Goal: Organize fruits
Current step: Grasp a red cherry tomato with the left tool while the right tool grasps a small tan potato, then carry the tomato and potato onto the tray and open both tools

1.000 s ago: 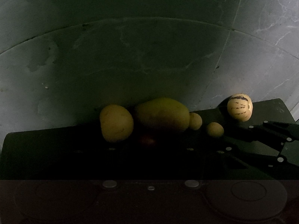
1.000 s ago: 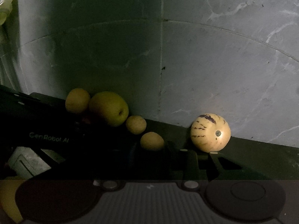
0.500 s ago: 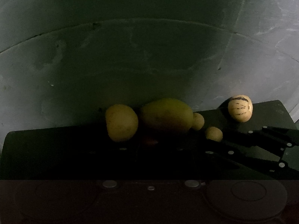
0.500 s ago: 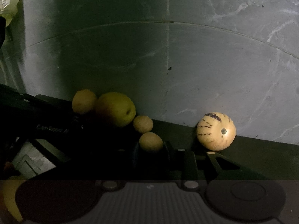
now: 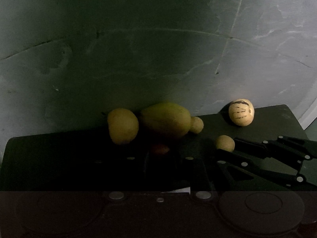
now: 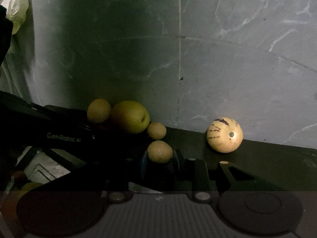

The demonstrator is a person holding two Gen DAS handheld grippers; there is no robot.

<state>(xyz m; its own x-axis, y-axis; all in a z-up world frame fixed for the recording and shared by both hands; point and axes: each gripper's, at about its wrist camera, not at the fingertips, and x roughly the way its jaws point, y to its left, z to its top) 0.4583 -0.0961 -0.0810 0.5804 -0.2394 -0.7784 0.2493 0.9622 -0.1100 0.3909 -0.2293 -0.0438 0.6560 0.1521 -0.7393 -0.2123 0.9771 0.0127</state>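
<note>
- A dark tray [image 5: 277, 119] sits against a grey marbled wall [image 6: 237, 59]; all places below are given relative to the big green-yellow fruit [image 5: 165, 120] at the tray's back edge
- In the left wrist view a rounder yellow fruit [image 5: 122, 126] touches the big fruit's left side, and a small tan fruit [image 5: 196, 125] touches its right end
- A reddish fruit [image 5: 159, 149] lies just in front of the big fruit, deep in shadow and hard to make out
- A second small tan fruit [image 6: 160, 151] lies in front and to the right of the big fruit, apart from it
- The right gripper [image 6: 160, 161] has its two fingers on either side of this second small fruit, with both pads close against its flanks; whether they press on it cannot be told in the dim light
- In the left wrist view the same right gripper comes in from the right, its finger [image 5: 251, 145] tip at the small fruit
- A pale cream fruit with dark streaks [image 5: 241, 115] stands well to the right of the big fruit, near the wall
- The left gripper [image 5: 158, 158] points at the big fruit and the reddish one; its fingers are lost in the dark, so how far apart they stand cannot be told
</note>
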